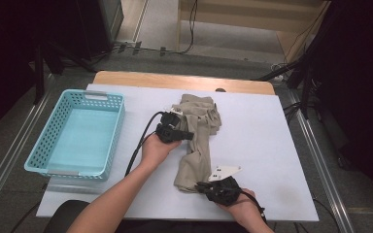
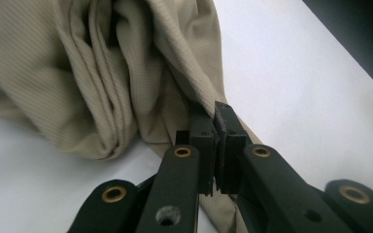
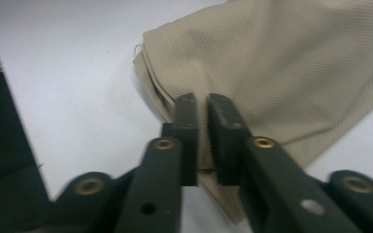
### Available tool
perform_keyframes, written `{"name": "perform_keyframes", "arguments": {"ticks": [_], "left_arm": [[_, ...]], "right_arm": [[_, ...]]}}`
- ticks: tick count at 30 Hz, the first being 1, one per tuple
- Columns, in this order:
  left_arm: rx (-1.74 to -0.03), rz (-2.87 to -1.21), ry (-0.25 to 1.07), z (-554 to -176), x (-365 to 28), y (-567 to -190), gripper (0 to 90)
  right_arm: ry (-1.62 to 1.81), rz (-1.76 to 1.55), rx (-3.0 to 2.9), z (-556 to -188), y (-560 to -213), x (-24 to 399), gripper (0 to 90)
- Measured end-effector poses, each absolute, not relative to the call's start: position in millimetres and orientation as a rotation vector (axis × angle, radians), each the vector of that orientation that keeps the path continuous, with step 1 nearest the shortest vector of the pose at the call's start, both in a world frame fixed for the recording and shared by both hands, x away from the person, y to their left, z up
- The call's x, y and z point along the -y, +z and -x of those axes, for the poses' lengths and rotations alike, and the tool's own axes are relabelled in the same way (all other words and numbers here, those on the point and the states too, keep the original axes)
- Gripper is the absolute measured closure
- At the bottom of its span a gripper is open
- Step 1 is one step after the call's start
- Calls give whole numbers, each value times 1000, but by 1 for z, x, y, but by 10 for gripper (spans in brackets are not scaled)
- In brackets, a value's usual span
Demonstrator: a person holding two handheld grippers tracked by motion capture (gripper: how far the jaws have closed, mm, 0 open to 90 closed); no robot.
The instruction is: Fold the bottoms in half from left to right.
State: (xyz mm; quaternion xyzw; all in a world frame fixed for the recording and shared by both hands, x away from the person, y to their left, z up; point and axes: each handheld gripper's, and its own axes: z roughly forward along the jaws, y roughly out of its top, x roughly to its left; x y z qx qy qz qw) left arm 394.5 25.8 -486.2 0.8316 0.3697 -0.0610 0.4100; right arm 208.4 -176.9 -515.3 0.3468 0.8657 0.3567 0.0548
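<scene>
Beige cloth (image 1: pixel 197 141) lies bunched along the middle of the white table (image 1: pixel 267 145), right of the turquoise basket (image 1: pixel 80 131). Left gripper (image 1: pixel 188 135) is clamped on a fold at its middle edge. Right gripper (image 1: pixel 200 186) pinches the near corner, though a thin gap seems to remain between its pads (image 3: pixel 226 145).

White-topped table (image 1: pixel 272 145) (wood edge): beige cloth (image 1: pixel 196 145), turquoise basket (image 1: pixel 39 150).
</scene>
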Motion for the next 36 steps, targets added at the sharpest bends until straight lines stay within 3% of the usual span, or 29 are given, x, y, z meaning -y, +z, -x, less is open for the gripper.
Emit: {"name": "perform_keyframes", "arguments": {"ticks": [14,19,23,29,32,36], "left_arm": [[-952,-2091,-85,-420,-37,-472,873],[-966,-2078,-109,-416,-46,-471,692],[-965,-2060,-96,-407,-53,-466,612],[-927,-2076,-71,-393,-62,-460,534],[-931,-2061,-74,-391,-68,-459,529],[-949,-2044,-80,-392,-70,-461,530]], "right_arm": [[1131,-1090,-2586,-207,-491,206,832],[1208,-1118,-2540,-210,-488,213,676],[1232,-1095,-2457,-210,-485,214,656],[1225,-1112,-2465,-211,-494,202,650],[1227,-1059,-2505,-210,-503,184,594],[1208,-1020,-2558,-215,-515,164,581]]}}
